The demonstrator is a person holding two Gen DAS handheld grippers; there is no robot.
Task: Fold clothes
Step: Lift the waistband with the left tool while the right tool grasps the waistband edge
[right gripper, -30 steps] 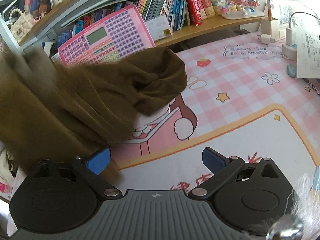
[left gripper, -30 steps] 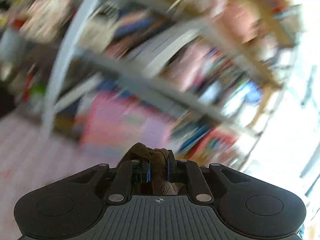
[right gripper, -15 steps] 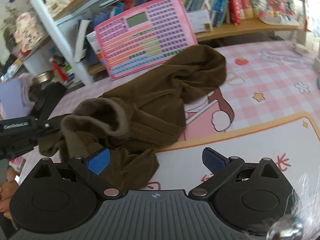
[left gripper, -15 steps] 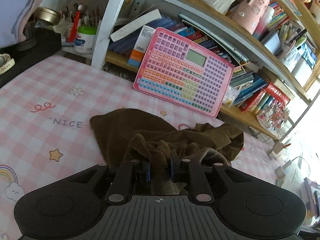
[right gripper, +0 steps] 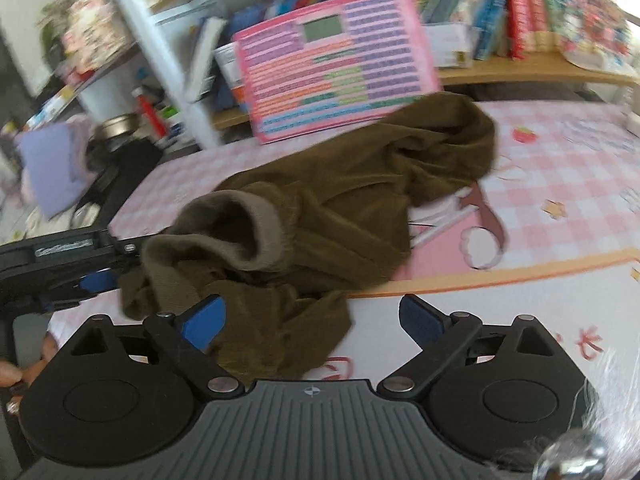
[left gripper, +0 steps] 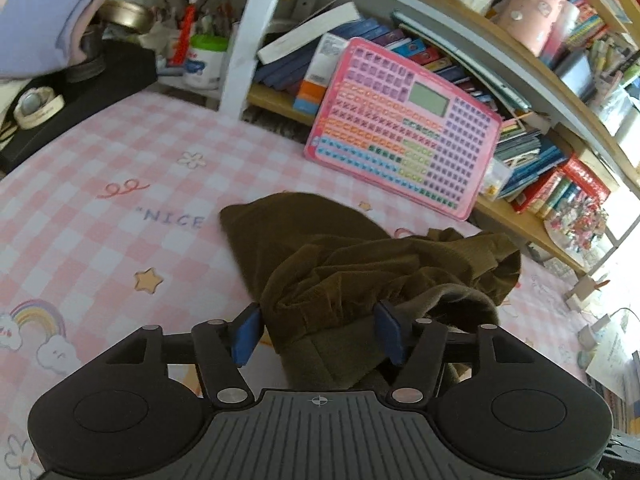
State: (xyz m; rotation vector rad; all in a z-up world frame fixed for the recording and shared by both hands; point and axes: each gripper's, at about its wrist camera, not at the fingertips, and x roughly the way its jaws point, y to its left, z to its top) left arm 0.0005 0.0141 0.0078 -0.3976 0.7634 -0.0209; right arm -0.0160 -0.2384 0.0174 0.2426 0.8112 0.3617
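A crumpled olive-brown garment (left gripper: pixel 360 272) lies in a heap on the pink checked mat (left gripper: pixel 120 200). My left gripper (left gripper: pixel 318 330) is open, its blue pads standing on either side of a bunched part of the cloth without pinching it. In the right wrist view the same garment (right gripper: pixel 328 216) shows a ribbed cuff opening at its left end. My right gripper (right gripper: pixel 312 320) is open just above the garment's near edge, its left pad over the cloth. The left gripper (right gripper: pixel 96 280) appears at the left edge of that view, at the cuff end.
A pink toy keyboard tablet (left gripper: pixel 408 124) leans on the bookshelf (left gripper: pixel 532 216) behind the garment. A black box (left gripper: pixel 80 96) with a watch, folded lilac cloth (left gripper: pixel 40 20) and pen pots stand at back left. A hand (right gripper: pixel 12 376) shows low left.
My left gripper, shut on the garment half a second ago, has opened and let it go. The garment, swung through the air a second ago, now rests on the mat. The right gripper stays open.
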